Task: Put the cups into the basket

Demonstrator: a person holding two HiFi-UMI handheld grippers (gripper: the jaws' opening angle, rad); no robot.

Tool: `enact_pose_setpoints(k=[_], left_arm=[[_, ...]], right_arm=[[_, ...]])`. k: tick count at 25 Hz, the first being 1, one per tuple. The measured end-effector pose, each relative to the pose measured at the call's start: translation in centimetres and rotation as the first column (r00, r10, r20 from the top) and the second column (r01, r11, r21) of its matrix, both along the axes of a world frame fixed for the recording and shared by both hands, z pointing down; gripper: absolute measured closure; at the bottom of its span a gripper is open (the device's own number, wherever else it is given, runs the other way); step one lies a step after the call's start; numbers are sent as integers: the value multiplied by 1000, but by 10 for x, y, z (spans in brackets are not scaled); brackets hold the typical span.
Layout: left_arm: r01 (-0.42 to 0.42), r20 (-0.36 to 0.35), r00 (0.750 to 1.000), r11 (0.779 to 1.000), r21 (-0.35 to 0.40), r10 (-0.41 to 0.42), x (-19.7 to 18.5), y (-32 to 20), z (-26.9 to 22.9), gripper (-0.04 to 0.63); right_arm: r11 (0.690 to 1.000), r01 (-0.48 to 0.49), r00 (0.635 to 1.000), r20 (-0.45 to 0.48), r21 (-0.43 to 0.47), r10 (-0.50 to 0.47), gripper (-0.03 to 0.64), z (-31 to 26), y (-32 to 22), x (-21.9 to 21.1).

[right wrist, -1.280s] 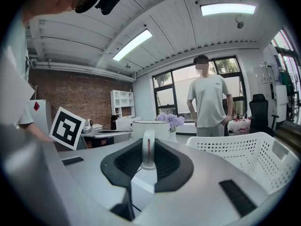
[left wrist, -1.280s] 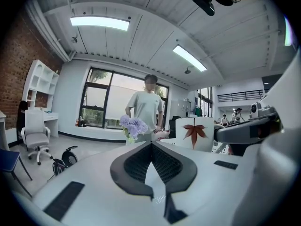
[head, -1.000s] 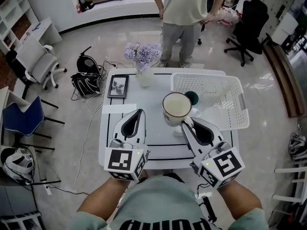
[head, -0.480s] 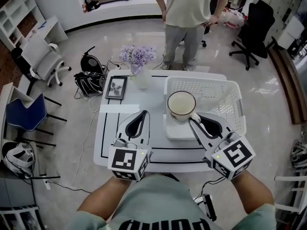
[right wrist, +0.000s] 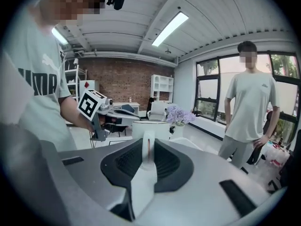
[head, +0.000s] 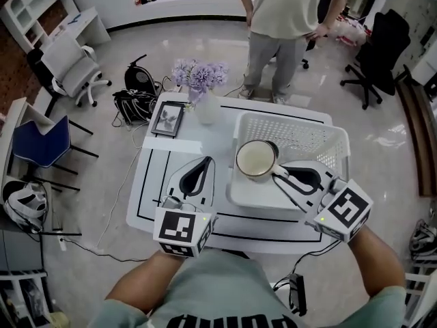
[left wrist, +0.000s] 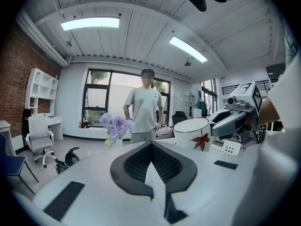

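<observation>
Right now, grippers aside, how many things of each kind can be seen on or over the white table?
cup: 1
basket: 1
vase of flowers: 1
picture frame: 1
total: 4

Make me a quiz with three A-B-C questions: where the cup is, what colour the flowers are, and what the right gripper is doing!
1. Where is the cup? A) on the floor B) over the basket C) on a chair
2. The flowers are: A) red B) purple C) yellow
3. The right gripper is: A) open and empty B) holding flowers C) holding the cup's handle

Answers: B, it hangs above the basket's white mesh; B, the blooms are lilac; C, the white handle is pinched in it.
</observation>
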State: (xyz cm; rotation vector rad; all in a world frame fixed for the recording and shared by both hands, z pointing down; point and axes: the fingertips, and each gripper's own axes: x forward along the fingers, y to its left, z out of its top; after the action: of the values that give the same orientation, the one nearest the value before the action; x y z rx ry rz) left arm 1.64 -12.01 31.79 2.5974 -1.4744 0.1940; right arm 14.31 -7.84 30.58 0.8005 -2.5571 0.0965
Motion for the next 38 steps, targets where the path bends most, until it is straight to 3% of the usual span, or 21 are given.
enact_pose_setpoints(k=[2,7,16,26,38], left_arm=[[17,8,1000,1000,-7,-17,-1,-3,4,592],[46,23,999,999,-21,-46,-3,-8,13,592],[53,38,998,998,-37,-51,-4,-15,27,592],[-16,11,1000,999,-48,17,9,-16,35,592],[-25,4,1000,999,-44,25,10,-15,39,592]], right_arm=[[999,39,999,-36,-33,-41,552,10,-1,1],[989,144,989,-17,-34,-145,552,31,-3,-1],[971,227,971,-54,-80,-231,552,66,-9,-2],[952,265,952,-116,-157,-284,552,111,-11,-2],[932,280,923,-203,-232,-328,552,169,-14,0]])
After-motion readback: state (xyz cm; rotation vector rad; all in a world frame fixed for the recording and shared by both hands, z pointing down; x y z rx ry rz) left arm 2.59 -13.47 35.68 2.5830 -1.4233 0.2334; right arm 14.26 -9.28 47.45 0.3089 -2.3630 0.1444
